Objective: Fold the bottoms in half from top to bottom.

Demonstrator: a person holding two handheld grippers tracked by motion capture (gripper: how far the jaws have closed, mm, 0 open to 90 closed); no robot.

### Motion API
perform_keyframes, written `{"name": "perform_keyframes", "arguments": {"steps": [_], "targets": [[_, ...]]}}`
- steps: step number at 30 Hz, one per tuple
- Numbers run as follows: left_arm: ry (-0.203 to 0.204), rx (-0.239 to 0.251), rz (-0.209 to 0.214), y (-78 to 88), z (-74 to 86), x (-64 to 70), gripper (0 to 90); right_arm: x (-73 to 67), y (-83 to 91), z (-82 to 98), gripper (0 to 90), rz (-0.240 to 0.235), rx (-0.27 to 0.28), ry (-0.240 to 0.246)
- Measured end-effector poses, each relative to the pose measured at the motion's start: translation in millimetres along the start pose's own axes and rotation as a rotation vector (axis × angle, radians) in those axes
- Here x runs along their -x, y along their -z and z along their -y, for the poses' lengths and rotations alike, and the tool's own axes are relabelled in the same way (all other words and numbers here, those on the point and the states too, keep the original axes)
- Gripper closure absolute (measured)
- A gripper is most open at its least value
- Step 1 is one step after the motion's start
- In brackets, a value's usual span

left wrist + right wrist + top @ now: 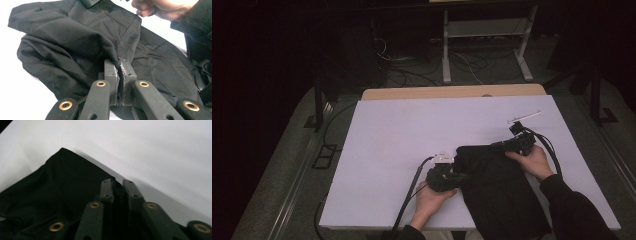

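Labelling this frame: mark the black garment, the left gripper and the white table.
black garment [499, 190], high view, middle of the cloth.
left gripper [120, 65], left gripper view, between its fingertips.
white table [412, 130], high view, bare top.

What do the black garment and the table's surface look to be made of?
Black garment: thin woven cloth, matte, judging by its soft folds, creases and a stitched seam; the exact fibre can't be told. Table surface: smooth, pale, matte sheet, possibly laminate or board, with a wood-coloured edge at the back.
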State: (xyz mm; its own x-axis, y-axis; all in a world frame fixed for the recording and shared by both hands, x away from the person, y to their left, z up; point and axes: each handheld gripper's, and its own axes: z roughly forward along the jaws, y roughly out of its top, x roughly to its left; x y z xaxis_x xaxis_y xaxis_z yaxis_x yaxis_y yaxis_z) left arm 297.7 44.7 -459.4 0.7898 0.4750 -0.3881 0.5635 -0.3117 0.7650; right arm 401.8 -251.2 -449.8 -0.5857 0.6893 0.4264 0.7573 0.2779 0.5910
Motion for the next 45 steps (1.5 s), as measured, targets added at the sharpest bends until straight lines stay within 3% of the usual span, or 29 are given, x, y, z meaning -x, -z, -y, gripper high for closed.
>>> {"name": "perform_keyframes", "arguments": {"steps": [10, 21, 27, 34, 41, 45], "targets": [[-0.001, -0.006, 0.005, -1.1, 0.9, 0.7, 84.6, -5.7, 8.0, -3.3, 82.6, -0.012, 0.036, 0.003], [-0.004, -0.013, -0.001, -3.9, 1.6, 1.6, 81.0, -9.3, 22.0, -5.1, 82.8, -0.102, 0.124, -0.036], [-0.013, -0.019, -0.012, -4.6, 1.8, 2.9, 76.5, -13.9, 27.3, -5.4, 82.8, -0.124, 0.135, -0.031], [-0.003, -0.004, -0.044, -3.7, 0.1, 3.0, 62.5, -18.8, 34.9, -3.5, 82.8, -0.155, 0.151, -0.030], [0.036, 0.061, -0.064, 3.8, -3.9, 0.5, 45.0, -28.4, 45.5, 5.2, 82.8, -0.181, 0.158, -0.014], [0.053, 0.081, -0.071, 6.2, -6.0, -1.8, 41.8, -33.2, 50.9, 10.9, 82.7, -0.193, 0.159, -0.007]]}}
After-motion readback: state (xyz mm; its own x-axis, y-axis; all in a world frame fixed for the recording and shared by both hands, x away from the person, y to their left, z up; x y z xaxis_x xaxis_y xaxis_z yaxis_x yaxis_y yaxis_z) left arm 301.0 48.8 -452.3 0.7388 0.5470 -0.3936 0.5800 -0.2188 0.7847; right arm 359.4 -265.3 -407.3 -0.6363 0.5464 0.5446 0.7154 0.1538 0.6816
